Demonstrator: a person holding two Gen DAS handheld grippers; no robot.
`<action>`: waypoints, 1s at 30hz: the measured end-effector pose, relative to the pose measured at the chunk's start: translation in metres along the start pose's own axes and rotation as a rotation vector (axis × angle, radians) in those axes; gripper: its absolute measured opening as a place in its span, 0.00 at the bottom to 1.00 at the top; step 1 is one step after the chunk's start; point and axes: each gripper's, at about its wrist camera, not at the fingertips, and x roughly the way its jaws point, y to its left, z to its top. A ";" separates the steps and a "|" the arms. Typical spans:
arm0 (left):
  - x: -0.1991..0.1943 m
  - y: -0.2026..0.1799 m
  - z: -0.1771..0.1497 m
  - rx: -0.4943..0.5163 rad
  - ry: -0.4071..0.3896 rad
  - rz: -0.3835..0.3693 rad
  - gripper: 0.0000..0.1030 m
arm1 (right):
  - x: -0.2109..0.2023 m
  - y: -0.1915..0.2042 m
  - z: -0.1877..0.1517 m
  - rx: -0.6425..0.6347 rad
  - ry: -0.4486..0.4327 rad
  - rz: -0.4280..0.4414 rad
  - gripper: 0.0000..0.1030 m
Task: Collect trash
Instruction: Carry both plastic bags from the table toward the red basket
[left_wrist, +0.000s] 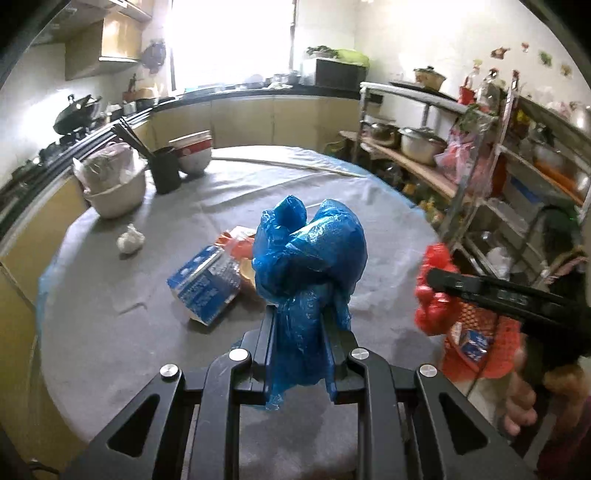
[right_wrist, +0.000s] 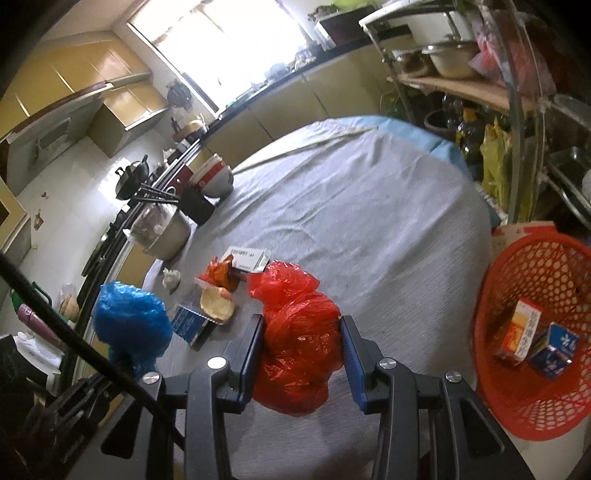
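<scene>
Left wrist view, from near to far: the left hand-held gripper (left_wrist: 300, 325) is squeezed tight on a blue plastic bag (left_wrist: 310, 243). The bag is thin, shiny and crinkly, puffed into a round lump above the black fingers, and it hangs over the tabletop (left_wrist: 129, 332). The tabletop is round with a soft grey cloth. Past the bag lie a blue and white carton (left_wrist: 201, 288) and a small white crumpled ball (left_wrist: 130, 240).

In the right wrist view, the right hand-held gripper (right_wrist: 301, 354) is clamped on a red plastic bag (right_wrist: 295, 343), wrinkly and glossy, held above the tabletop's near edge. To the right sits a red basket (right_wrist: 532, 387) full of small holes, with two little boxes (right_wrist: 535, 339) inside.
</scene>
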 end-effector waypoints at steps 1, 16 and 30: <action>0.002 -0.003 0.002 0.010 0.006 0.031 0.22 | -0.004 0.000 0.000 -0.008 -0.010 -0.002 0.42; 0.011 -0.039 0.012 0.119 0.032 0.187 0.22 | -0.047 -0.027 -0.001 -0.037 -0.100 -0.070 0.42; 0.002 -0.063 0.016 0.171 -0.007 0.228 0.22 | -0.062 -0.043 -0.002 -0.010 -0.129 -0.076 0.42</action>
